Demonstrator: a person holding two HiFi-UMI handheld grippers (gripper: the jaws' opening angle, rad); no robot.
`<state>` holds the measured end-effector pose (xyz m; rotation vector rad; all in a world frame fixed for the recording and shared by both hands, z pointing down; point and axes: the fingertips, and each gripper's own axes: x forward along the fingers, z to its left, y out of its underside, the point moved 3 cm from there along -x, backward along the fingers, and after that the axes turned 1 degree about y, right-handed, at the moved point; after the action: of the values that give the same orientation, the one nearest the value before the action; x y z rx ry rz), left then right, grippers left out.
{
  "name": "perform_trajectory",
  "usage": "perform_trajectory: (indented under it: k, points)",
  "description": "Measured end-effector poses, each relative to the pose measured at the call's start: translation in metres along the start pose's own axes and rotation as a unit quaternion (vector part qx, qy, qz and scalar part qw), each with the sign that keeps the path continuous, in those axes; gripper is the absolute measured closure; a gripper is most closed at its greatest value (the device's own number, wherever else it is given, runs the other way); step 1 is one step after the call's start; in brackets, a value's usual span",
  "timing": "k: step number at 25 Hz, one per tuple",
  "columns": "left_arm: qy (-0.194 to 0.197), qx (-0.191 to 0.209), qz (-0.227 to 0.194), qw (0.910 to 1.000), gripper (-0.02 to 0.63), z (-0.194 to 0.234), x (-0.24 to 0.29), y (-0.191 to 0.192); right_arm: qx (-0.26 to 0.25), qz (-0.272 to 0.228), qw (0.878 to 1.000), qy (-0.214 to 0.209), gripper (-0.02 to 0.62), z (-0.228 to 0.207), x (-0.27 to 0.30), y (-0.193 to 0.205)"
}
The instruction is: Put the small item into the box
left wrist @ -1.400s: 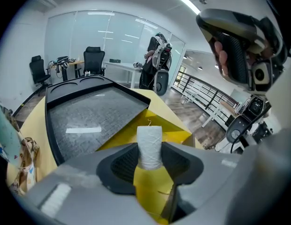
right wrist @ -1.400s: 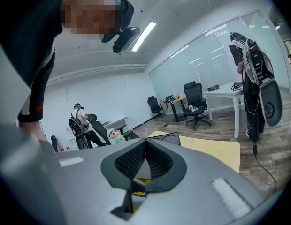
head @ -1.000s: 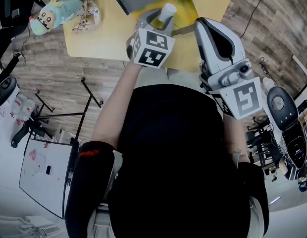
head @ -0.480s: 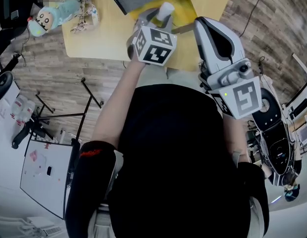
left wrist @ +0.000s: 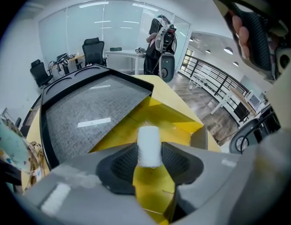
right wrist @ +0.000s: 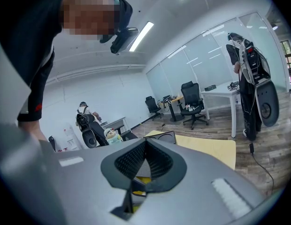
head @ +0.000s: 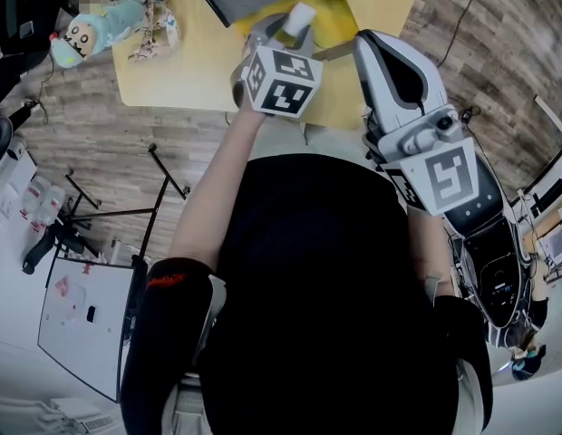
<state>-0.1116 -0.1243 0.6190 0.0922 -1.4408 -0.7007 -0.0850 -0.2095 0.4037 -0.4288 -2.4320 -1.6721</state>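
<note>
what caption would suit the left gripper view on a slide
left claw gripping a small white cylinder between its pads, with the open yellow box beyond it

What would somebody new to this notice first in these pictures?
First comes the white cylinder, pinched between the pads of the left gripper over the open yellow box on the table. Next is the teal plush doll lying at the table's left edge. The right gripper is shut and empty, held off to the right of the box.
</note>
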Motion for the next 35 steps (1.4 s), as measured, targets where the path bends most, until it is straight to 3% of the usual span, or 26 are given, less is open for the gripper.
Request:
perform_trajectory:
  k: [20, 29, 35]
  points:
    - [0.002, 0.002, -0.019, 0.9998, 0.414, -0.001, -0.011, -0.003, -0.006, 0.001, 1.0, 0.001, 0.592, 0.007, -0.008, -0.004]
    - [-0.002, -0.021, -0.076, 0.9969, 0.415, -0.003, -0.037, -0.015, -0.015, -0.003, 1.0, -0.003, 0.592, 0.014, -0.017, -0.007]
    - [-0.025, -0.024, -0.117, 0.9925, 0.481, -0.001, -0.062, -0.021, -0.022, -0.002, 1.0, -0.007, 0.592, 0.019, -0.025, -0.005]
